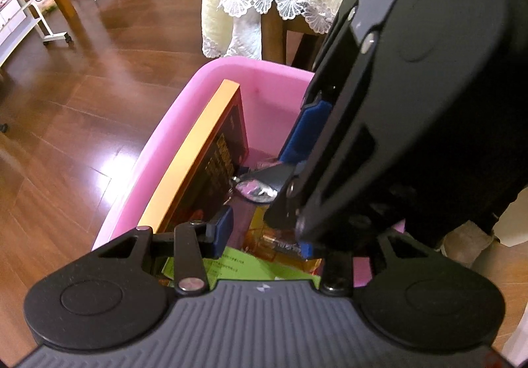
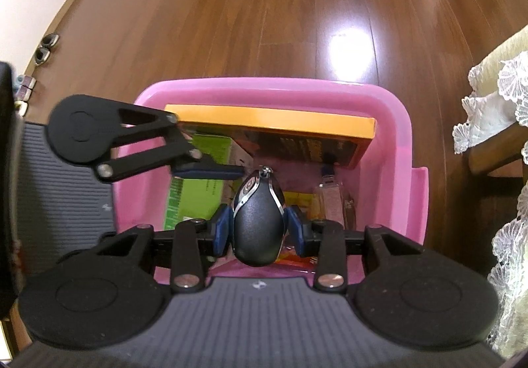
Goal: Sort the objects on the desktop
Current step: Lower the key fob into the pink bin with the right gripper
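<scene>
The wood floor (image 2: 264, 5) is the biggest thing you see, and the pink bin (image 2: 404, 123) sits on it. Everything else is told from that bin. A table with a lace cloth (image 1: 274, 1) stands just beside the bin. Inside the bin, a big orange box (image 2: 270, 120) leans on edge against 1 wall. A green box (image 2: 198, 189) lies on the bin's bottom, and a small clear bottle (image 2: 330, 199) lies there too. Your right gripper (image 2: 259, 227) hangs above the bin, and its 2 blue fingers (image 2: 220, 229) are squeezed on a black mouse (image 2: 259, 229). Your left gripper (image 1: 264, 236) reaches into the bin beside it, with its fingers spread apart and nothing between them.
</scene>
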The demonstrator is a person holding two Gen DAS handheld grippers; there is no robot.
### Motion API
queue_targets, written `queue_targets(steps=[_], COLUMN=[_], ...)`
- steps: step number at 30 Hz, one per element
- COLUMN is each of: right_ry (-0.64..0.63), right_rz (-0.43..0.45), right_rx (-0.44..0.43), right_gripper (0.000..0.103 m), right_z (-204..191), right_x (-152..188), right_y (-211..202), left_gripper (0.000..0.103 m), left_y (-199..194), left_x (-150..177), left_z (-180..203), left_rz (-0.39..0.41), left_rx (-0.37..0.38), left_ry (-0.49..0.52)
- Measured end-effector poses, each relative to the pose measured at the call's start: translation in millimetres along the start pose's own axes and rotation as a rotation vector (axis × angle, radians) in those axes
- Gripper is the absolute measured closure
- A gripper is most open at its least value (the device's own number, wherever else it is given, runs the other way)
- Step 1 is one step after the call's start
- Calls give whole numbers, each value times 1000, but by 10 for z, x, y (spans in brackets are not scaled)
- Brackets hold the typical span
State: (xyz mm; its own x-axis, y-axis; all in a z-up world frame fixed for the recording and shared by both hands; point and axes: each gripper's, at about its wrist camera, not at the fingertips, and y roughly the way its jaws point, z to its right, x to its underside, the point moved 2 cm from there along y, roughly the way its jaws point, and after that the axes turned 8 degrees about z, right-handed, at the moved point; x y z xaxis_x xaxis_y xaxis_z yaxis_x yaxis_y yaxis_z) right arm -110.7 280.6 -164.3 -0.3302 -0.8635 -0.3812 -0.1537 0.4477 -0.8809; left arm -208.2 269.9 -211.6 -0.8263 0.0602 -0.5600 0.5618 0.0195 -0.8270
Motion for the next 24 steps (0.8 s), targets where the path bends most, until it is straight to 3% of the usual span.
queue_targets(steps=[12,24], right_ry=[0,-34], right_rz=[-57,-70], right_rx=[46,18], right_gripper=[70,70], right_z=[51,24], right_x=[-39,-79], right_y=[313,451], left_gripper=[56,56], left_y=[-270,-297], left_x=[103,159], left_z=[-44,-52], left_rz=[16,7], left_rx=[-52,-64], left_ry=[-29,-39])
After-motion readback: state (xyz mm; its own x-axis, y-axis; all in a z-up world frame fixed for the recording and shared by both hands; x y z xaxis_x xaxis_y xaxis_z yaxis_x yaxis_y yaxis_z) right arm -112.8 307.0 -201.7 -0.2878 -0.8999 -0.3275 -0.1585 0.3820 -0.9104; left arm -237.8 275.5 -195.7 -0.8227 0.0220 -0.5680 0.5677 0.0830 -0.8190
